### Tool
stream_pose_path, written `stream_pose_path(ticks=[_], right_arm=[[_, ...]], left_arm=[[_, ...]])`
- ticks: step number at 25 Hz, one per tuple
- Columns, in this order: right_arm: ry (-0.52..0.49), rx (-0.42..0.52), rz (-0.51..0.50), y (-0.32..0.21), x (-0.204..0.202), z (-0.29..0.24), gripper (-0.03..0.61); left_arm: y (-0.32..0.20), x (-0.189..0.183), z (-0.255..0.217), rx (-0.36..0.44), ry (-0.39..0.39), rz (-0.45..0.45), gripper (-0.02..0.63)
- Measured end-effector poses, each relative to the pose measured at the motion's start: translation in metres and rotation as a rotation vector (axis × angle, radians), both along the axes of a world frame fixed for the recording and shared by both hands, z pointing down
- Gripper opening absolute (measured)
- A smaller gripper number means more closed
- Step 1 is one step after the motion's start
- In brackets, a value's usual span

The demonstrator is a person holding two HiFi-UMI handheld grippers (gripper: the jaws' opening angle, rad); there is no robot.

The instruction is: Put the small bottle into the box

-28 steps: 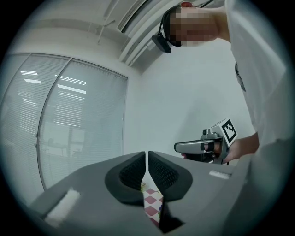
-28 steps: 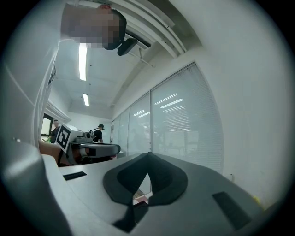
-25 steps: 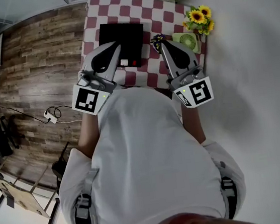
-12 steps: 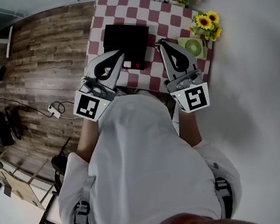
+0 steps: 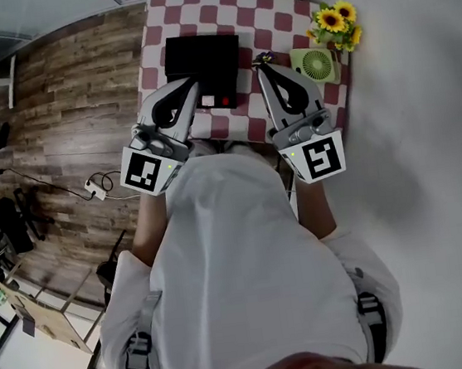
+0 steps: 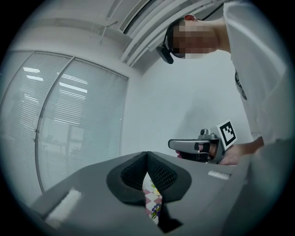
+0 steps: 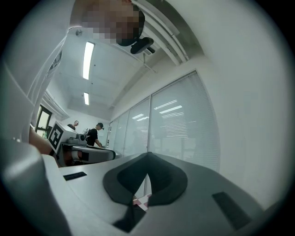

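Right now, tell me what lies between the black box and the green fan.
In the head view, the shut right tongs point into the gap between black box and green fan, over checkered cloth; nothing else shows there.

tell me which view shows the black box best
The head view: it looks down on the black box on the checkered cloth. Both gripper views tilt up toward ceiling and windows, showing no box.
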State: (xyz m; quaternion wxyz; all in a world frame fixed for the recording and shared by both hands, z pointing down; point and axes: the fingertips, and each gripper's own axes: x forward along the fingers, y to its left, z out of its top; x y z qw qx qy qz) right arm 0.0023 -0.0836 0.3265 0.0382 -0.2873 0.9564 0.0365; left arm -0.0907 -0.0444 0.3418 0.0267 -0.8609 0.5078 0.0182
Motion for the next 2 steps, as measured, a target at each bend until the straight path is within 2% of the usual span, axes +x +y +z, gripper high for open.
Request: stream_pose_path(ticks=[2], right_arm=[[-0.008,-0.01,0.007,0.0076,-0.0058,-0.0023,0.0]], left_arm=[[0.0037,-0.0027,0.0022,-0.002,0.006,0.007,0.001]])
